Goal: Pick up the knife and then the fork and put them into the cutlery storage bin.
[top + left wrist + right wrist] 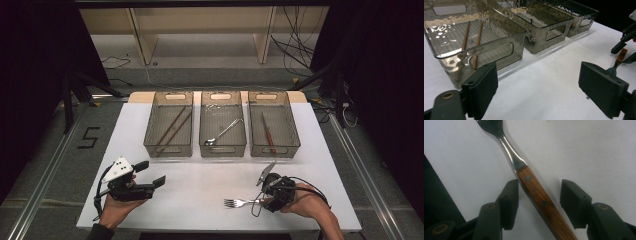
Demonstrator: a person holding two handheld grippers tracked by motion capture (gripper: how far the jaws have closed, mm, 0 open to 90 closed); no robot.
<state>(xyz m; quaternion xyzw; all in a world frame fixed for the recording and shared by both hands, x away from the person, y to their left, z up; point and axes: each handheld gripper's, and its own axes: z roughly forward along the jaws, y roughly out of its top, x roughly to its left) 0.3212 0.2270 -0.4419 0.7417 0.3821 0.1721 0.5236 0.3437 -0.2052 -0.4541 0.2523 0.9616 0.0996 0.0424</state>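
Observation:
A fork (240,202) with a wooden handle lies flat on the white table (200,185) near the front edge, tines pointing left. My right gripper (261,201) is low over its handle. In the right gripper view the handle (534,187) runs slantwise between the two pads of the right gripper (539,192). The left pad is right beside it and the right pad stands apart, so nothing is clamped. My left gripper (150,173) rests at the front left, jaws wide apart and empty. Its own view has the left gripper (537,82) pads framing bare table.
Three smoky clear bins stand in a row at the back. The left bin (150,127) holds chopsticks (172,125), the middle bin (222,148) a spoon (223,132), the right bin (295,132) a wood-handled utensil (268,135). The table's front edge is close behind both hands.

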